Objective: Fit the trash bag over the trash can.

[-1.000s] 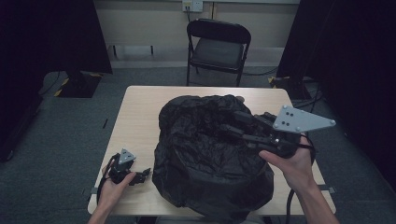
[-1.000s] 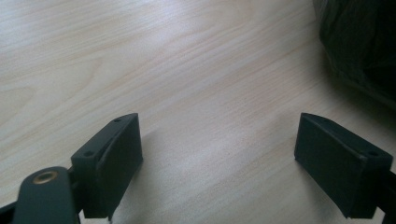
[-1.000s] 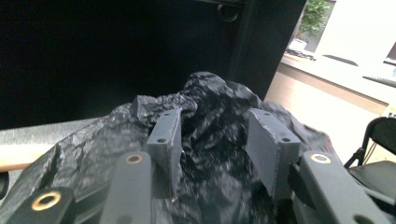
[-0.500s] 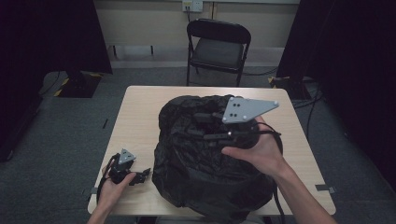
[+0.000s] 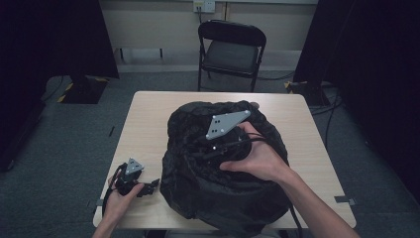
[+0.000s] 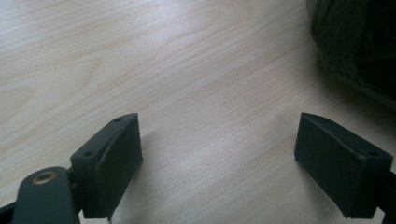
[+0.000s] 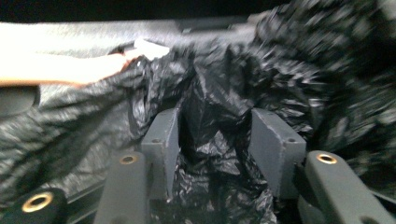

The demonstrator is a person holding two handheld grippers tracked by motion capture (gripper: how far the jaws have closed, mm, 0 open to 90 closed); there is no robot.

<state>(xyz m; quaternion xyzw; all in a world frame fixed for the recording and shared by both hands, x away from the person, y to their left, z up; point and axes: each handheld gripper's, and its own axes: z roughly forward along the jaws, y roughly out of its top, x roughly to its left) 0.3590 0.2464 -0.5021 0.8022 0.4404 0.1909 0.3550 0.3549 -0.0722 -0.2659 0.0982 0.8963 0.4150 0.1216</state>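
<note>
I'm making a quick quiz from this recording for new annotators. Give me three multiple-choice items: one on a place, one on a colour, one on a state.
1. Where does the left gripper rest?
A. on the chair
B. on the table's near left corner
C. atop the bag

2. What colour is the plastic bag?
A. white
B. blue
C. black

3. How do the left gripper's jaws stand?
A. wide apart over bare table
B. shut on plastic
C. holding a cable

B: the high view shows it there.
C: crinkled black film.
A: wood shows between them.
</note>
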